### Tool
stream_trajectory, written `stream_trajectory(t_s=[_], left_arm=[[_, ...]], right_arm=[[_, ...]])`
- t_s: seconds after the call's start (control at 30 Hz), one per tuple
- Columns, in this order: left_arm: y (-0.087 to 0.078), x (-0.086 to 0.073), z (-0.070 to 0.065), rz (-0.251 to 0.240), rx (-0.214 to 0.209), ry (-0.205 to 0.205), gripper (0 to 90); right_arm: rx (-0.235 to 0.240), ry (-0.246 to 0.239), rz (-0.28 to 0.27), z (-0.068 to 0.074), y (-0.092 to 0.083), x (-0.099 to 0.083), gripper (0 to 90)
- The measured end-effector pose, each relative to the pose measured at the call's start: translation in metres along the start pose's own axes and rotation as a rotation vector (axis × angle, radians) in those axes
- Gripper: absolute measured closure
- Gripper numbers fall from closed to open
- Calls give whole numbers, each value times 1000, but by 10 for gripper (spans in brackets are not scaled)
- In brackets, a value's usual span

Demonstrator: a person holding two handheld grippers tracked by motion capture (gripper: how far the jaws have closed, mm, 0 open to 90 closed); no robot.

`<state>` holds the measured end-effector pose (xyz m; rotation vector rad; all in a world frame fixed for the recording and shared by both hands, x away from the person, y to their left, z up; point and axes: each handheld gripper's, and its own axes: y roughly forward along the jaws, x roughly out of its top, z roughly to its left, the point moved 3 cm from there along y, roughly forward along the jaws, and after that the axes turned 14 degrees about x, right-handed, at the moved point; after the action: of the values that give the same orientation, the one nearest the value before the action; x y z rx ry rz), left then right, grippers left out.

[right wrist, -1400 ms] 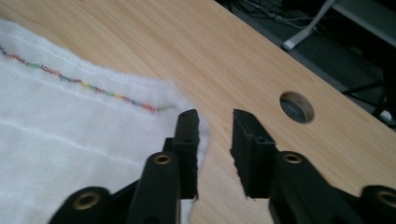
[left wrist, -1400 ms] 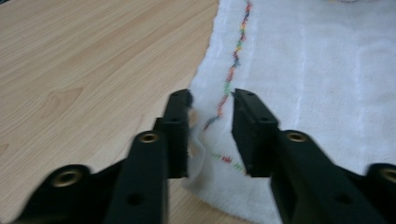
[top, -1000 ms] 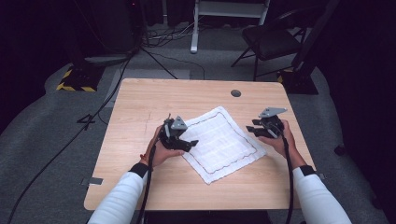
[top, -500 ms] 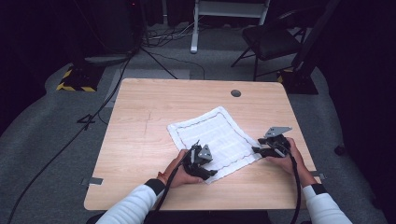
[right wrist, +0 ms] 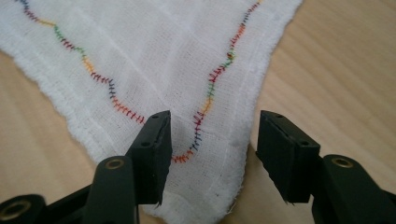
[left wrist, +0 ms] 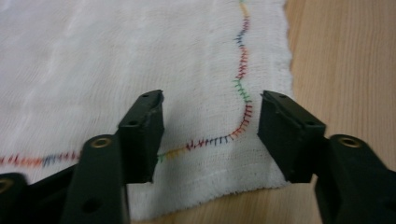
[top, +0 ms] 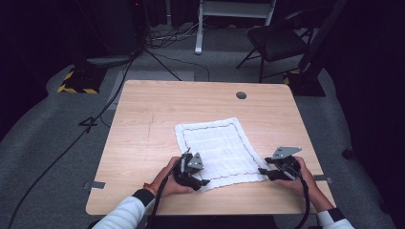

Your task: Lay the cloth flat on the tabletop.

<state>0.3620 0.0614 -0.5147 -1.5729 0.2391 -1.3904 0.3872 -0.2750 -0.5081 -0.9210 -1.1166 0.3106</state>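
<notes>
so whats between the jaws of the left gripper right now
A near corner of the white cloth with its coloured stitching lies flat between the open jaws of the left gripper, unpinched, as the left gripper view shows.

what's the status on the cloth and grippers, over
Left gripper and right gripper open, each over a near corner. White cloth flat on table, not gripped. Nothing in the way.
</notes>
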Motion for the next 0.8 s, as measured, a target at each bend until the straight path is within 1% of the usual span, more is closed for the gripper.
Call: stream_trajectory(t_s=[0.03, 0.07, 0.1, 0.13, 0.17, 0.2, 0.23, 0.27, 0.3, 0.33, 0.37, 0.4, 0.47, 0.53, 0.6, 0.67, 0.73, 0.77, 0.8], left_arm=[[-2, -3, 1, 3, 5, -21, 333], [-5, -6, 2, 0, 1, -50, 333], [-7, -9, 3, 1, -1, -49, 334], [-11, -13, 3, 3, 5, -39, 336], [-13, -15, 3, 2, 7, -39, 335], [-16, -18, 3, 7, 6, -41, 335], [-19, -21, 3, 11, 0, -48, 334], [-21, -24, 4, 4, -11, -62, 321], [-24, -26, 5, 12, -4, -67, 321], [-26, -30, 7, 30, 14, -71, 285], [-28, -33, 10, 29, 19, -82, 284], [-31, -36, 13, 24, 16, -102, 282], [-35, -40, 21, 29, 46, -135, 269], [-36, -40, 30, 11, 63, -166, 245], [-37, -35, 41, -6, 82, -188, 242], [-35, -28, 54, -28, 122, -196, 235], [-30, -19, 67, -40, 144, -222, 227], [-26, -15, 73, -40, 150, -235, 220], [-21, -10, 79, -43, 166, -241, 219]], right_arm=[[2, -8, 6, 6, 0, -1, 455], [4, -18, 11, 12, -1, -3, 453], [10, -13, 13, 18, -1, -4, 448], [26, -12, 14, 24, 0, -5, 439], [57, -27, 20, 38, 2, -6, 433], [57, -27, 20, 38, 2, -6, 433], [59, -42, 24, 44, 3, -5, 427], [63, -58, 31, 53, 5, -5, 415], [63, -58, 31, 53, 5, -5, 415], [68, -59, 35, 55, 6, -4, 411], [67, -61, 37, 57, 6, -3, 408], [67, -64, 40, 58, 7, -3, 395], [66, -70, 37, 58, 6, -1, 369], [62, -67, 8, 54, 3, 2, 363], [51, -59, -17, 48, -1, 7, 342], [20, -59, -54, 37, -5, 16, 345], [-8, -40, -98, 23, -8, 27, 357], [-22, -32, -109, 16, -7, 33, 359], [-34, -28, -116, 8, -6, 39, 365]])
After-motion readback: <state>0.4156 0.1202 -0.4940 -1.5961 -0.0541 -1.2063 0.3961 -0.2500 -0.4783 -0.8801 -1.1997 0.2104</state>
